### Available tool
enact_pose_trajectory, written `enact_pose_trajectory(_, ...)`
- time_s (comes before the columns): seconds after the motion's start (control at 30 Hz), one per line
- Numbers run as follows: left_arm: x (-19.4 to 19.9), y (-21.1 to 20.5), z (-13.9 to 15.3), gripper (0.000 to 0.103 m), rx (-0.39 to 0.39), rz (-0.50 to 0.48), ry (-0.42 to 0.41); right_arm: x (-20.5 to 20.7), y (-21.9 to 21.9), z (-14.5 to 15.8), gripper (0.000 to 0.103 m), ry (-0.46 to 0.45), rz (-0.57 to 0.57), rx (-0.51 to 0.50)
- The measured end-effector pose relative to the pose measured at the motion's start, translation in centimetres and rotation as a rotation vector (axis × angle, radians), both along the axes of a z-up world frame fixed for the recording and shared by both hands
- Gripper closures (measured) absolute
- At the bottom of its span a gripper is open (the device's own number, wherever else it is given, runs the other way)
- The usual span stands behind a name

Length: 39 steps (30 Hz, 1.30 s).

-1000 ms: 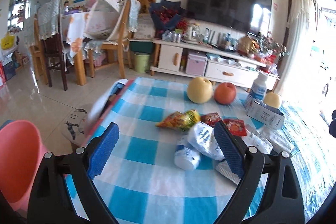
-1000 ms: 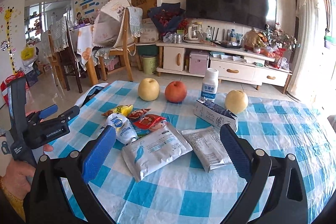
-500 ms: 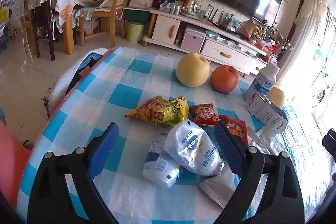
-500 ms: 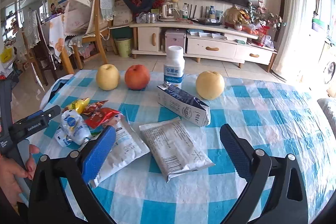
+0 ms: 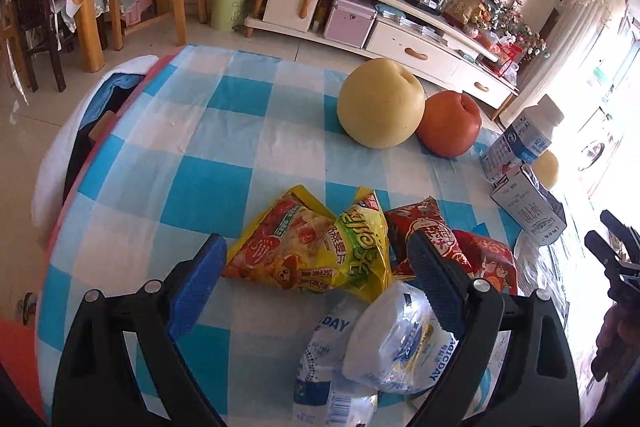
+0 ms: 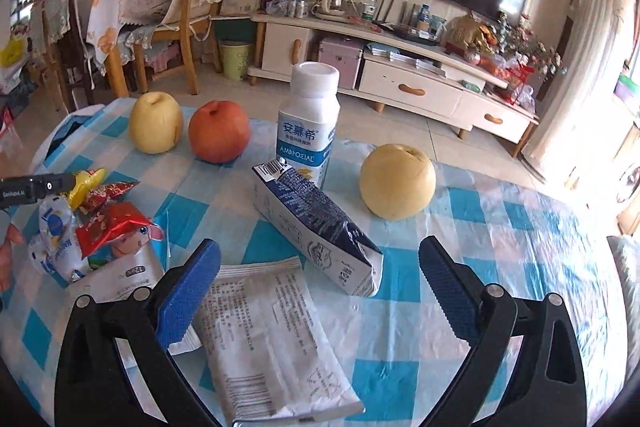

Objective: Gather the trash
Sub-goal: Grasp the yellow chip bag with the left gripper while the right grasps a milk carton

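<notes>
Yellow snack bag (image 5: 316,251), lengthwise across open jaws

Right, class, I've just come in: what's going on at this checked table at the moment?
A person is clearing trash with a handheld gripper in each hand. The left gripper is open, its jaws either side of a yellow snack packet among crumpled wrappers. The right gripper is open too, over a flat white packet, beside a toppled milk carton. Nothing is gripped yet. Two pears, an apple and a white bottle stand behind on the tablecloth.
</notes>
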<state>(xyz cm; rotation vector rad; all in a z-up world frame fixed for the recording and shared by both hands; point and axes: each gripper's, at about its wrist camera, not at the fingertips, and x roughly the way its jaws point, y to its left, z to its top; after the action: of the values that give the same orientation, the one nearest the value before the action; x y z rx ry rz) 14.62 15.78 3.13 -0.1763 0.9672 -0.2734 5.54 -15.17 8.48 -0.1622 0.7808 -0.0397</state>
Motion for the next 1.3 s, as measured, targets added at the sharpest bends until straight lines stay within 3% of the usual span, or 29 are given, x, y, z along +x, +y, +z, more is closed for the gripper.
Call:
enact_pose_trajectory(0.27, 1.2, -0.7, -1.5, 0.011, 0.028, -0.020, 0.038, 4.3, -0.4, -2.4, 0.005, 0.050, 0.068, -0.094)
enact_pose_trajectory(0.33, 1.3, -0.7, -1.8, 0.017, 0.017, -0.027, 0.050, 5.1, -0.6, -2.9, 0.005, 0.066, 0.084, -0.090)
enact_pose_trajectory(0.47, 1.3, -1.4, -1.9, 0.019, 0.051, -0.031, 0.037, 6.5, -0.6, -4.0, 0.007, 0.098, 0.109, -0.086)
enact_pose_trajectory(0.5, 1.2, -1.4, -2.0, 0.019, 0.055, -0.028, 0.035, 6.7, -0.7, -4.2, 0.019, 0.106, 0.115, -0.075)
enact_pose_trajectory(0.53, 1.2, -1.5, -2.0, 0.021, 0.061, -0.025, 0.032, 7.0, -0.7, -4.4, 0.036, 0.120, 0.118, -0.063)
enact_pose_trajectory(0.57, 1.1, -1.7, -2.0, 0.023, 0.072, -0.024, 0.030, 7.2, -0.7, -4.8, 0.040, 0.136, 0.119, -0.054)
enact_pose_trajectory(0.67, 0.9, -2.2, -2.0, 0.028, 0.100, -0.027, 0.025, 7.0, -0.1, -5.3, 0.043, 0.134, 0.132, -0.092)
enact_pose_trajectory(0.7, 0.8, -2.3, -2.0, 0.030, 0.104, -0.025, 0.024, 6.9, 0.0, -5.2, 0.048, 0.131, 0.135, -0.087)
enact_pose_trajectory(0.83, 0.2, -2.5, -1.9, 0.037, 0.108, -0.021, 0.020, 6.4, 0.0, -4.6, 0.061, 0.138, 0.154, -0.028)
enact_pose_trajectory(0.97, -1.0, -3.1, -1.8, 0.040, 0.108, -0.028, 0.018, 5.1, 0.7, -4.3, 0.066, 0.136, 0.173, -0.025)
enact_pose_trajectory(1.07, -2.1, -3.6, -1.7, 0.042, 0.099, -0.045, 0.020, 4.2, 1.2, -3.9, 0.072, 0.162, 0.196, 0.044)
enact_pose_trajectory(1.3, -5.4, -4.9, -1.5, 0.043, 0.082, -0.083, 0.016, 1.4, 3.3, -3.7, 0.072, 0.199, 0.244, 0.054)
